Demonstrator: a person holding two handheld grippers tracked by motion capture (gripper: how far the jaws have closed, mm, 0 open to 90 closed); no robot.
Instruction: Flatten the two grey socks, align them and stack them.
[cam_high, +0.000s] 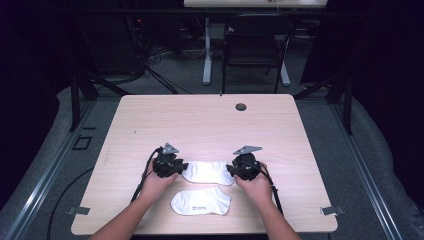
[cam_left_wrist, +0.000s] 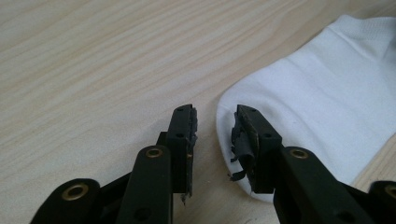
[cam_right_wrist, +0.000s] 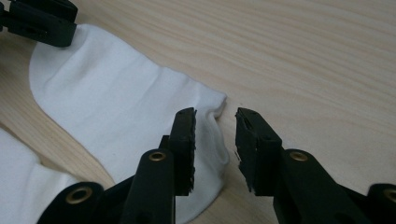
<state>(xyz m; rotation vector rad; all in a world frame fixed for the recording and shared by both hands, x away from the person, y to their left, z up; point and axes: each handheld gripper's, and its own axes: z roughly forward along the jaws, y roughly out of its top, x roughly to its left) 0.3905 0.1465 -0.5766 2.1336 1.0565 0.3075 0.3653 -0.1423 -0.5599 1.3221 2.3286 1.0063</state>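
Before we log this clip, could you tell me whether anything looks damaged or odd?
Yes: the left claw has frayed black pad lining, with shreds hanging off its pads beside the far sock. Both socks lie flat; the near sock is untouched.

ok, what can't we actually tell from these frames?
- High view: the jaws of the left gripper and right gripper are too small and dark to read.
- High view: print on the near sock is too small.
- Left gripper view: the far sock is cut off by the right edge.
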